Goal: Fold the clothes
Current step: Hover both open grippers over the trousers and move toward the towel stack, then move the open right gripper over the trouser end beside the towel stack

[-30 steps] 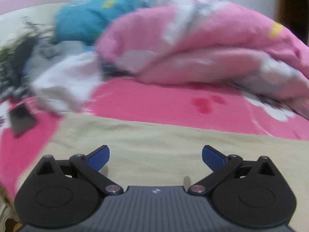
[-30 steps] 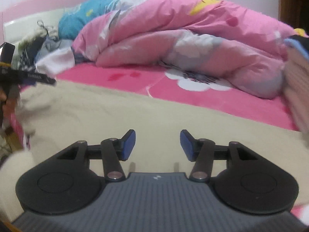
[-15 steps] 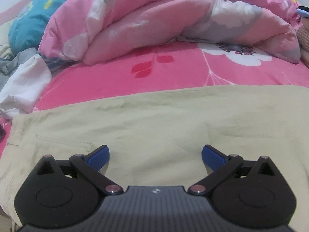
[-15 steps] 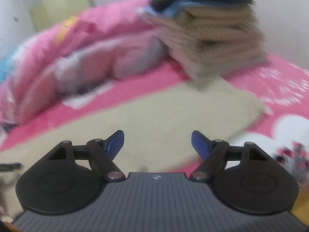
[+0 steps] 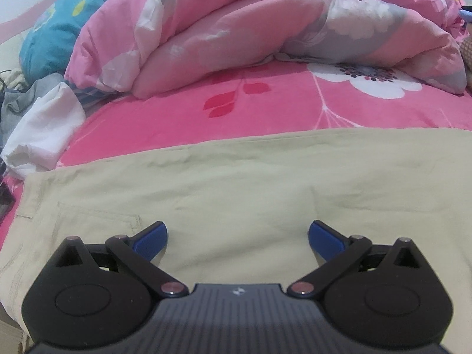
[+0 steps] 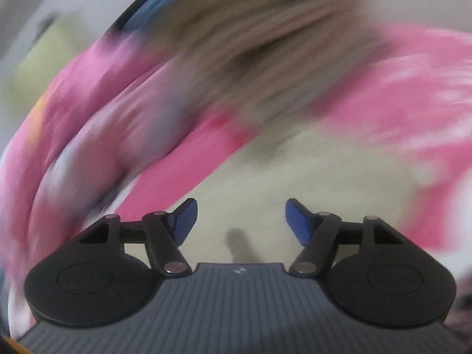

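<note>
Trousers (image 5: 236, 183) lying flat on sheet (image 5: 177, 118), sharp in left view; left gripper (image 5: 237, 236) gaping above. Right view blurring; right gripper (image 6: 241, 216) gaping, empty.

- L gripper (image 5: 237, 236): jaws spread wide, nothing between blue pads (image 5: 150, 240), held low and level.
- R gripper (image 6: 239, 218): jaws apart, narrower gap than L, empty; view heavily motion-blurred.

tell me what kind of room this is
Most likely a bedroom: the beige trousers lie spread on a bed with a pink flowered sheet, a bunched pink duvet behind them, and a blue pillow at the far left.
</note>
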Tool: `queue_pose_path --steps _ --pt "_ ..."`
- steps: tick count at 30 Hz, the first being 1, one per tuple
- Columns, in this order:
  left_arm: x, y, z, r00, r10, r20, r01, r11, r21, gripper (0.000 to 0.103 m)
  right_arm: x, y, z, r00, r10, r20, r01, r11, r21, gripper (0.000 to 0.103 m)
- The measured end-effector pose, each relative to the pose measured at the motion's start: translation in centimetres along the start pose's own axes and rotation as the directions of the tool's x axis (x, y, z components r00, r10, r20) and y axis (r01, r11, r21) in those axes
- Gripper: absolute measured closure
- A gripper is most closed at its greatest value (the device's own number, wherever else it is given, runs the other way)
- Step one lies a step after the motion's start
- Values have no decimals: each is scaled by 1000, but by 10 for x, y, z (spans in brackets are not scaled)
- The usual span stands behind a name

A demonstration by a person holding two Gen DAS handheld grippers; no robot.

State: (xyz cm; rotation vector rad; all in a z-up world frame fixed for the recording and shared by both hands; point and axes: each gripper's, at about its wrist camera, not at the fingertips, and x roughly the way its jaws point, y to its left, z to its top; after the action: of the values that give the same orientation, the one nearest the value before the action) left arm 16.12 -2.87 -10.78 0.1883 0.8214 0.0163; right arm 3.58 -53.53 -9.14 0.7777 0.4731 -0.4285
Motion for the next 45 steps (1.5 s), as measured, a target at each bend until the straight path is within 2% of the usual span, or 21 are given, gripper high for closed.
queue_pose_path --steps 2,3,7,9,10,13,15,17,19,21,22,24,27,31,35,37,41,45 --pt "0 0 0 1000 -1 1 1 1000 -3 0 -26 -7 5 999 6 49 -5 1000 -8 35" --pt "0 0 -1 1000 0 2 0 1000 -3 0 -36 -4 2 999 6 50 -3 999 -53 29" --pt "0 1 -2 1000 -6 2 6 1000 -11 0 -52 21 -25 1000 16 -3 -16 975 -222 16" --pt "0 2 -2 1000 -9 2 9 1000 -16 0 -59 31 -40 1000 12 -10 -15 965 -263 4" --pt "0 2 -2 1000 -11 2 11 1000 -19 0 -63 34 -48 1000 6 -8 -8 962 -272 2" --pt "1 4 -3 1000 -22 -1 22 999 -38 0 -71 36 -66 998 -56 -17 49 960 -275 1" --pt "1 5 -4 1000 -27 -2 27 998 -48 0 -73 35 -79 991 -131 -15 121 946 -300 1" --pt "0 4 -4 1000 -26 0 26 999 -48 0 -73 38 -89 978 -208 -4 192 913 -360 1" --pt "0 4 -4 1000 -27 0 27 998 -50 0 -72 45 -99 956 -292 40 278 850 -447 1" --pt "0 5 -3 1000 -28 -3 28 998 -55 0 -73 52 -107 936 -336 106 341 788 -512 1" --pt "0 5 -3 1000 -29 -3 28 998 -58 0 -73 53 -109 934 -336 122 348 775 -527 1" --pt "0 5 -4 1000 -28 -2 28 998 -60 0 -68 49 -107 939 -330 98 329 780 -533 1" --pt "0 5 -4 1000 -28 1 28 998 -61 0 -65 34 -99 957 -288 40 270 830 -487 1" --pt "0 5 -6 1000 -27 9 27 998 -62 0 -77 13 -94 984 -172 51 179 906 -383 1" --pt "-1 4 -7 1000 -21 20 22 998 -63 0 -87 -11 -81 994 -74 79 90 969 -228 1" --pt "-2 4 -8 1000 -18 25 20 997 -71 0 -90 -22 -76 995 -41 86 55 985 -166 1" --pt "-3 2 -11 999 -6 41 10 997 -75 0 -90 -33 -73 995 -17 95 29 992 -124 1" --pt "-5 0 -14 998 4 60 0 997 -77 0 -88 -29 -74 995 -28 95 42 987 -158 1"
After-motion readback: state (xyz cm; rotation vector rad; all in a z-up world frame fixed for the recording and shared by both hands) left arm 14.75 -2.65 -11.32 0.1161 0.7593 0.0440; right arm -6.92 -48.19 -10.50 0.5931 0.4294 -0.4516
